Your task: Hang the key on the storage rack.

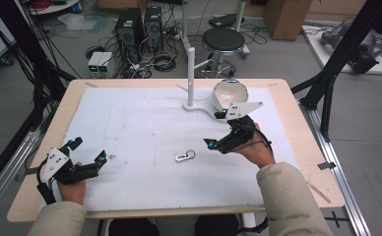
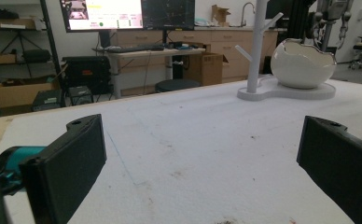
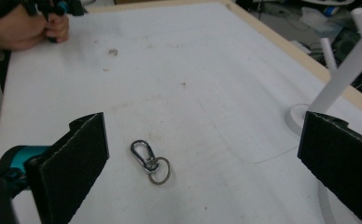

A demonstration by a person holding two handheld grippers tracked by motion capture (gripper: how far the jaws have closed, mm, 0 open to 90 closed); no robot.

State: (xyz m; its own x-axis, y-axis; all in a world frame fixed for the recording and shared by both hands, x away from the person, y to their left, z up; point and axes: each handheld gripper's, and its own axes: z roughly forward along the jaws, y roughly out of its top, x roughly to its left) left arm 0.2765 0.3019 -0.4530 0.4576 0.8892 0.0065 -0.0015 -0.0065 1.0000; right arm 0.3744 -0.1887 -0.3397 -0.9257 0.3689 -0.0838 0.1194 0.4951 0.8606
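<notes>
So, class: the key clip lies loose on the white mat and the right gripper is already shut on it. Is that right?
Not quite. The key clip does lie loose on the white mat, but the right gripper is open, its jaws wide apart either side of it, as the right gripper view shows.

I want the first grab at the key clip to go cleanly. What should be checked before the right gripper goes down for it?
1. Right gripper jaws open wide: ok.
2. Key clip lies between the jaws in the right gripper view: ok.
3. Clip lies free on the white mat, nothing touching it: ok.
4. Left gripper open, well away from the clip: ok.
5. White stand and bowl off the approach path: ok.
6. Height above the clip: cannot tell.
</notes>
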